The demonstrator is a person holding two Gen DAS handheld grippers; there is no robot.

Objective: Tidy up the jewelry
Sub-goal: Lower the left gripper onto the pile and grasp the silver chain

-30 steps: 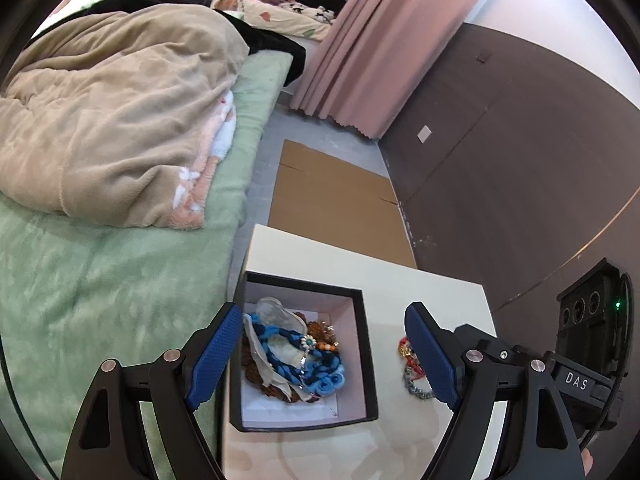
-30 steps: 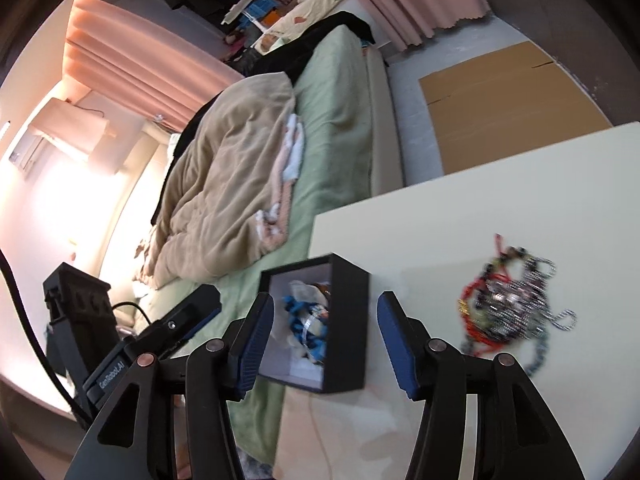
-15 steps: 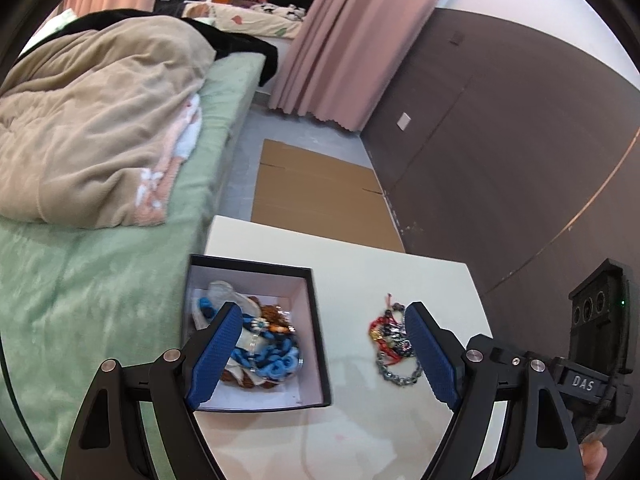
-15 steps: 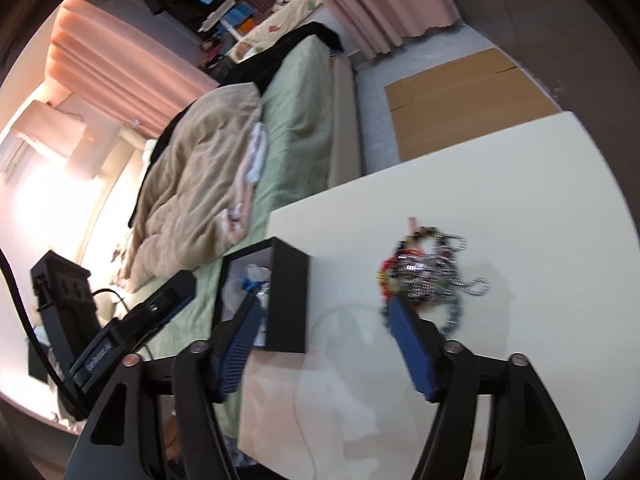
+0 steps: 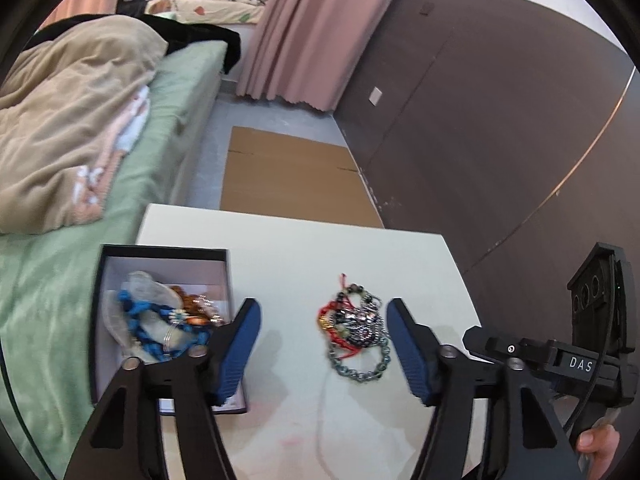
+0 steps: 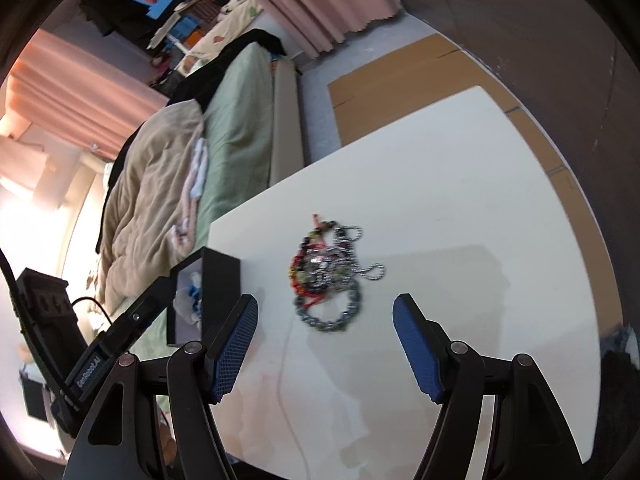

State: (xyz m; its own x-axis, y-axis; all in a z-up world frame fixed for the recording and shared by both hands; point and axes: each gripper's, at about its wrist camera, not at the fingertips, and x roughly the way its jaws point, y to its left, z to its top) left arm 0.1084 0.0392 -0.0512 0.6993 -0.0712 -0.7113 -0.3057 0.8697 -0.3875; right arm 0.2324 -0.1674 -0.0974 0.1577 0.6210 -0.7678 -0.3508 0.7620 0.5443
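Tangled heap of red cord, dark beads and silver chain jewelry on white rectangular tabletop, long axis near-to-far, red tassel end far.

Left gripper spread, empty, heap between blue pads.

Right gripper spread, empty, heap just beyond tips.

Open black square box, blue beads inside, at table's left edge, near heap. Bare tabletop right of heap.

Home bedroom, bed with rumpled beige blanket, pink curtains, small white table
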